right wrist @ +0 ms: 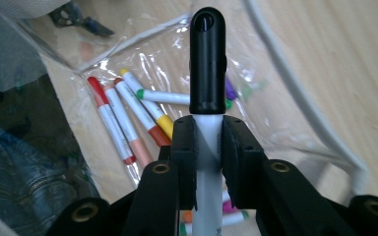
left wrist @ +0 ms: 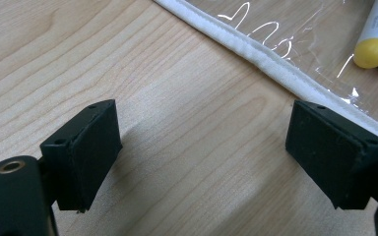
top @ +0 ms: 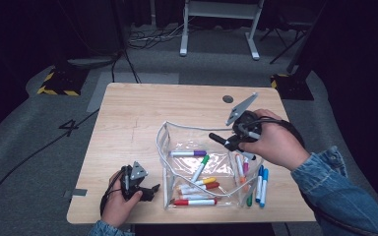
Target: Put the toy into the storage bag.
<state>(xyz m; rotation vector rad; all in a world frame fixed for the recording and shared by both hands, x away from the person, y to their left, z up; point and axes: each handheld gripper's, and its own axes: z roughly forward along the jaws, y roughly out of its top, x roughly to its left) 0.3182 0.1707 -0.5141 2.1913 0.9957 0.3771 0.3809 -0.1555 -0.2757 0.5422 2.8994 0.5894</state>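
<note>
So the right gripper (top: 225,141) is clamped on a black-capped marker (right wrist: 207,73), pinching the white barrel just below the cap, and it's holding it over the clear pouch (top: 226,164) near the table's (top: 128,113) right edge. Looks like the job is loading markers into that pouch, and most are already lying inside: the purple one (top: 188,153), green one (top: 200,168), yellow one (top: 203,182) and red one (top: 195,201). A couple of blue markers (top: 262,184) sit just outside it, by the front right corner of the table.

The left gripper (top: 145,189) rests near the front edge with its jaws spread wide and nothing between them, right beside the pouch's white piping (left wrist: 270,56).

Handling-wise, I'd guess the marker is light and stiff, with a smooth plastic barrel that could twist or slide if squeezed near one end. A grip around the middle seems safest. The pouch is floppy and slick, so the piped rim is probably the only decent spot to hold it open.
</note>
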